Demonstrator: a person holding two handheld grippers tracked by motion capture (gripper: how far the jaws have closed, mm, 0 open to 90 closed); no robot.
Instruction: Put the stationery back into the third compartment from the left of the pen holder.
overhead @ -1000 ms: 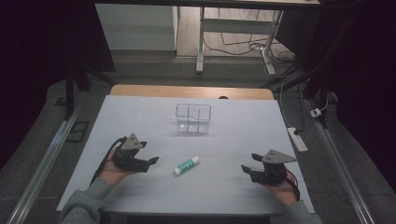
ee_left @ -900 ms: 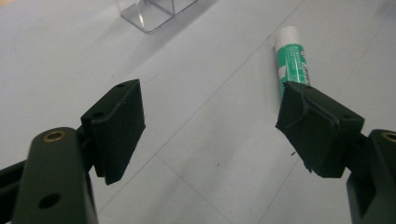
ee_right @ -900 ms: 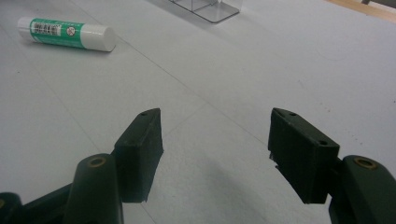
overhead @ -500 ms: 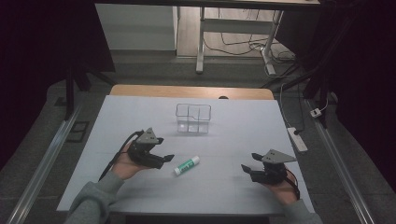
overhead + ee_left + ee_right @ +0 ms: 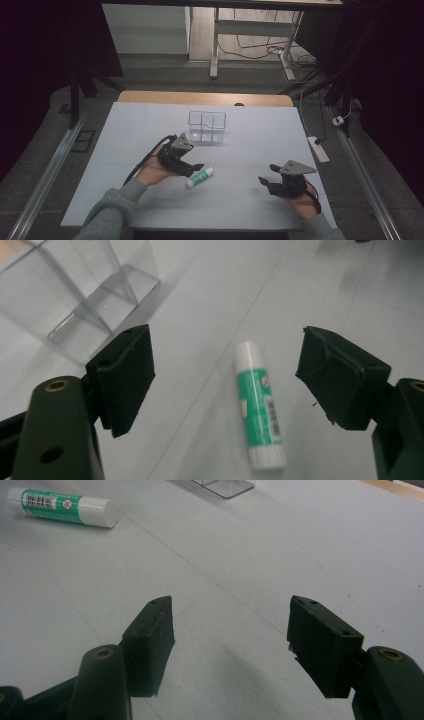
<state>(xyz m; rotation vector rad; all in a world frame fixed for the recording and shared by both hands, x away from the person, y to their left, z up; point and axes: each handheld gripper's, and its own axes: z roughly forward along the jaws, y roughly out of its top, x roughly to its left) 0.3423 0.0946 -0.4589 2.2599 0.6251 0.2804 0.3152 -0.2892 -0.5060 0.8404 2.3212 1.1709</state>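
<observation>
A green and white glue stick [image 5: 200, 177] lies flat on the white table top [image 5: 250, 145], near its middle. My left gripper [image 5: 192, 169] is open and hovers right at the stick's left side. In the left gripper view the glue stick [image 5: 259, 405] lies on the table between the two spread jaws, untouched. My right gripper [image 5: 266, 182] is open near the front right of the table, with nothing between its jaws. The right gripper view has the glue stick [image 5: 62, 507] far off at the upper left.
A clear plastic box with compartments [image 5: 206, 127] stands behind the glue stick, towards the back of the table; its corner [image 5: 85, 295] shows close by in the left gripper view. A power strip [image 5: 318, 149] lies off the table's right edge.
My left gripper has moved right across the table, from the left side up to the glue stick. The right gripper and the glue stick have stayed where they were.
</observation>
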